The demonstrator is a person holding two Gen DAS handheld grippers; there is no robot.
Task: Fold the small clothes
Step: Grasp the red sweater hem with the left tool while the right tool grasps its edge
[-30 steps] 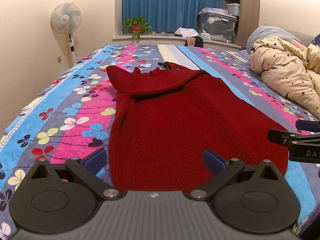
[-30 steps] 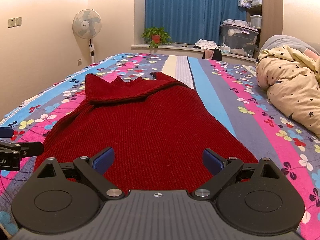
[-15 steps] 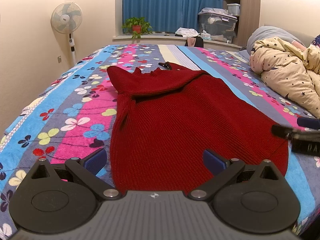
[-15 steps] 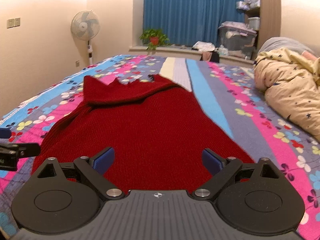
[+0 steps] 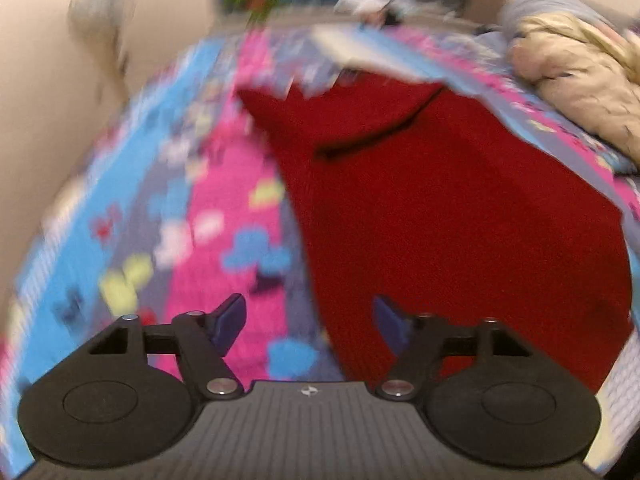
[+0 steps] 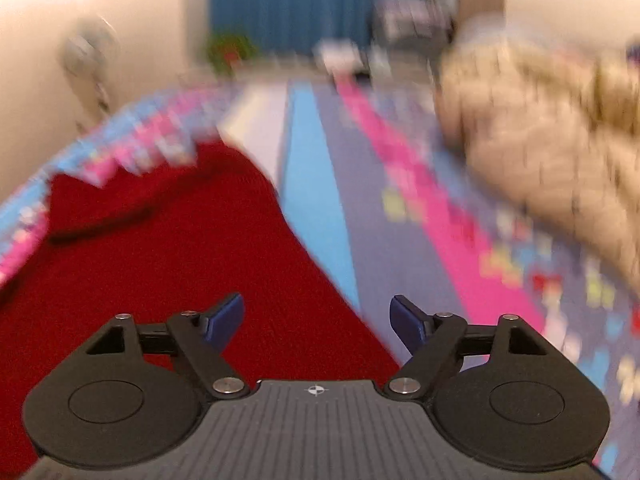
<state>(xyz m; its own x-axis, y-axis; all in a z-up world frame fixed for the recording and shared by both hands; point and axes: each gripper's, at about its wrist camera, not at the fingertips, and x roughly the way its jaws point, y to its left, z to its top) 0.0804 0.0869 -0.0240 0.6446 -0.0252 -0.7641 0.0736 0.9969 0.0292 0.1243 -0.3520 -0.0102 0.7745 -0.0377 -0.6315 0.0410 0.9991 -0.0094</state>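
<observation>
fingers: left gripper (image 5: 308, 316) and right gripper (image 6: 318, 316) both closing, nothing clamped yet | red sweater (image 5: 460, 220) flat on the bed (image 5: 208, 216) | each straddles a sweater hem corner, probably to pinch and fold

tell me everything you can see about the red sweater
The sweater is deep red, apparently knit, lying spread flat on the flowered bedspread. At its far end a part is folded across the body, leaving a dark gap along the fold. Its near hem reaches both views' bottoms. Neither gripper touches it. Motion blur hides finer detail.
</observation>
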